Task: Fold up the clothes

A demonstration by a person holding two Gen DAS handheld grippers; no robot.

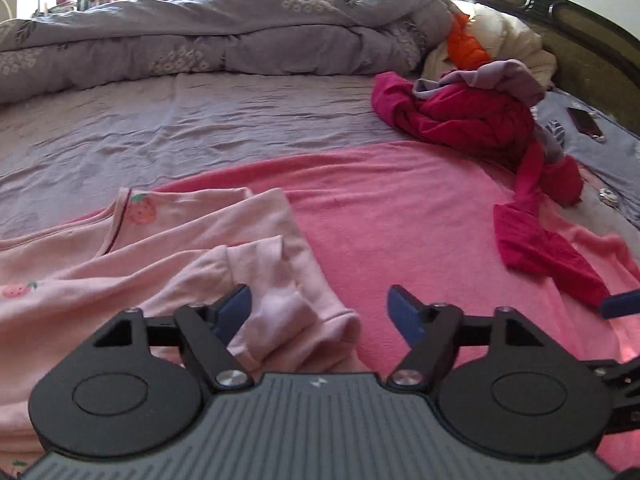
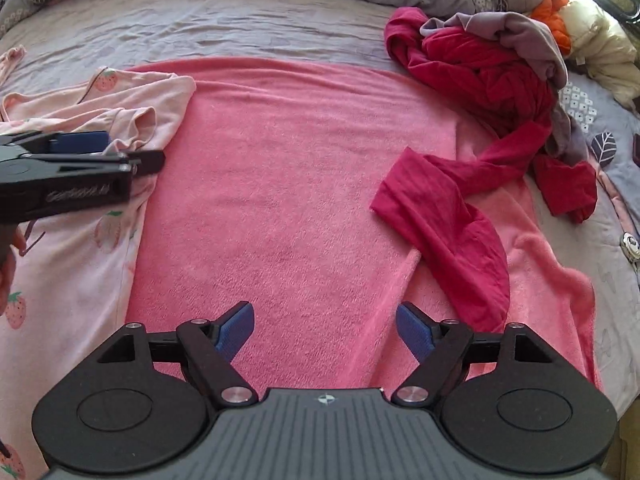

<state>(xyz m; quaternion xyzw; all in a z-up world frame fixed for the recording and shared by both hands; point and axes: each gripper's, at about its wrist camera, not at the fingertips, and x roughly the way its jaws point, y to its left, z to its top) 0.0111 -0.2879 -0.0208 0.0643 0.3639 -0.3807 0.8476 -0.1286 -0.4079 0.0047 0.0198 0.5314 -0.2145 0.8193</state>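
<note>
On the left side of the bed (image 2: 280, 16) lies the pale pink top (image 2: 80, 128) with little strawberries on it. It looks partly folded, with a sleeve laid over its middle, but it is still lumpy and not a neat pile yet. The left claw (image 1: 320, 312) hangs just over its edge, jaws wide apart, with a bump of the pink cloth between them but not pinched. In the middle of the bed is the big pink towel (image 2: 288, 184), spread flat with nothing being folded on it. The right claw (image 2: 326, 328) hangs over the near edge of the towel, jaws wide apart and holding nothing. On the right side sits the dark red clothes heap (image 2: 492, 92), all twisted, with a mauve piece on top. That heap is not folded at all, so I think most of the job is still left
</note>
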